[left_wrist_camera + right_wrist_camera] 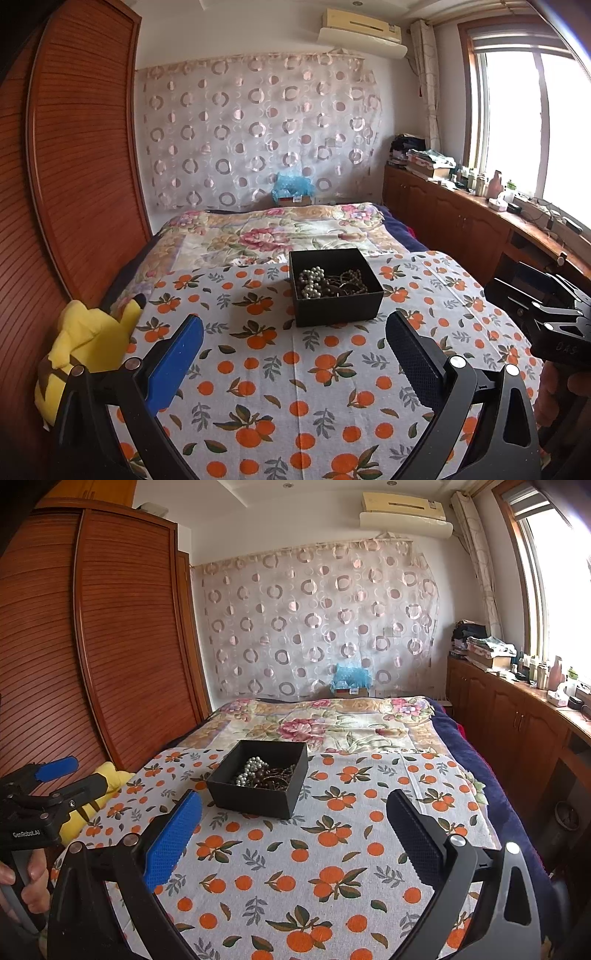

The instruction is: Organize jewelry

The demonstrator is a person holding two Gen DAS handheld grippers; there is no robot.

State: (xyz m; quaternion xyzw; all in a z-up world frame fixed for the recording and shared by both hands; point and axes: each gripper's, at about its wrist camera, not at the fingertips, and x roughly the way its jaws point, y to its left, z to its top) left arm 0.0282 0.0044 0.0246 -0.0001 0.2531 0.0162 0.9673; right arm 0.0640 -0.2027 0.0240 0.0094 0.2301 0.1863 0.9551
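Item: black box (334, 291), open-topped and square, sitting at centre frame in the left wrist view and centre-left in the right wrist view, on an orange-print cloth (295, 387) covering the near end of a bed.

Contents: a pearl strand (312, 282) lying bunched against darker bead chains (349, 282), all heaped in one compartment; individual pieces cannot be told apart.

Left gripper (295, 354): jaws standing spread wide, holding nothing, hovering short of the box. Right gripper (295, 834): likewise released and empty, box lying ahead and to the left of it.

Risks, as judged: the strands are looking interlocked, so lifting one is likely dragging others out or tipping the light box; smooth beads may be slipping from the pads; soft bedding may be letting the box shift under any push.

Nearby: yellow plush toy (88, 347) at lower left.
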